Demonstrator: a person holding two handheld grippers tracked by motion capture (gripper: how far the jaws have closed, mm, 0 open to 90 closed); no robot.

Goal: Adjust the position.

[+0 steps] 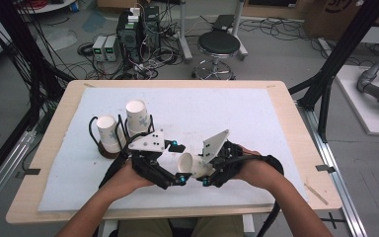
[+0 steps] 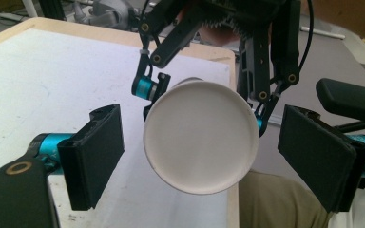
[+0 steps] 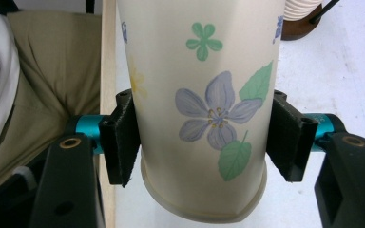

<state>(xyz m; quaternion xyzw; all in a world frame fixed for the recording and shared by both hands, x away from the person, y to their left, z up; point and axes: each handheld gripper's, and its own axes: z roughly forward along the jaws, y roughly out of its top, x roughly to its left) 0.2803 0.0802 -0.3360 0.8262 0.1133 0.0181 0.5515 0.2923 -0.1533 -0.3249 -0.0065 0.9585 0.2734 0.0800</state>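
From above, your wooden table (image 1: 286, 123) carries a white mat (image 1: 237, 123), with a stool (image 1: 218, 47), cables and power boxes on the grey floor behind. Two cups on a stand (image 1: 109, 150) sit at the mat's left.

Your left gripper (image 2: 202, 156) stands wide open, the paper cup's (image 2: 201, 137) base between its pads, untouched.

Your right gripper (image 3: 202, 142) is clamped on the flowered cup, above the mat near the table's front edge.

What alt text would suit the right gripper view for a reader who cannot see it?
Two black padded jaws of the right gripper squeeze a white paper cup printed with flowers from both sides, above a white table mat. The person's khaki trouser leg shows behind.
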